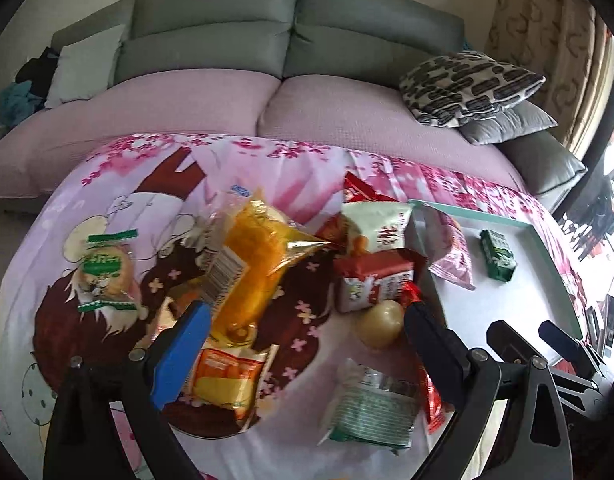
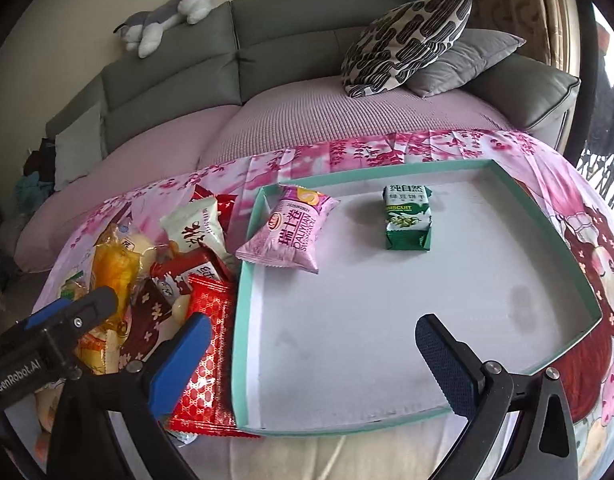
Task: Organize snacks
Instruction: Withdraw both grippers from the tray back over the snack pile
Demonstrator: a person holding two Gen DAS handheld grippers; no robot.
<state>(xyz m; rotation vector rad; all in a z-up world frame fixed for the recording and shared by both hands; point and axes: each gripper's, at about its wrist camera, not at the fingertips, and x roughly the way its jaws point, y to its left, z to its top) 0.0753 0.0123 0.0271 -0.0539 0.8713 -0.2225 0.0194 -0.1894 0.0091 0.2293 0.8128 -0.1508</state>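
Snacks lie in two groups on the pink cartoon-print cloth (image 2: pixel 547 160) spread over the counter. Inside the shallow white tray with a teal rim (image 2: pixel 243 320) sit a pink pillow pack (image 2: pixel 287 236) printed "DALIYUAN" beside large Chinese characters, leaning on the tray's left wall, and, well apart from it, a green and white packet (image 2: pixel 407 218) marked "BISCUIT". Left of the tray is the loose heap: a shiny red patterned packet (image 2: pixel 205 356) just beside the tray wall, an orange-yellow transparent wrapper (image 1: pixel 251 268), a white pouch with red brush script (image 2: pixel 197 228), a red and white packet (image 1: pixel 371 280) and a round pale sweet (image 1: pixel 381 322). The left gripper (image 1: pixel 303 344) hovers over this heap, jaws wide apart and empty. The right gripper (image 2: pixel 311 360) hangs over the tray's bare floor, jaws likewise spread, holding nothing; "GenRobot.AI" reads on the left gripper's body. Behind stands a grey sofa (image 2: pixel 307 32) with a patterned black and white cushion (image 2: pixel 407 40).
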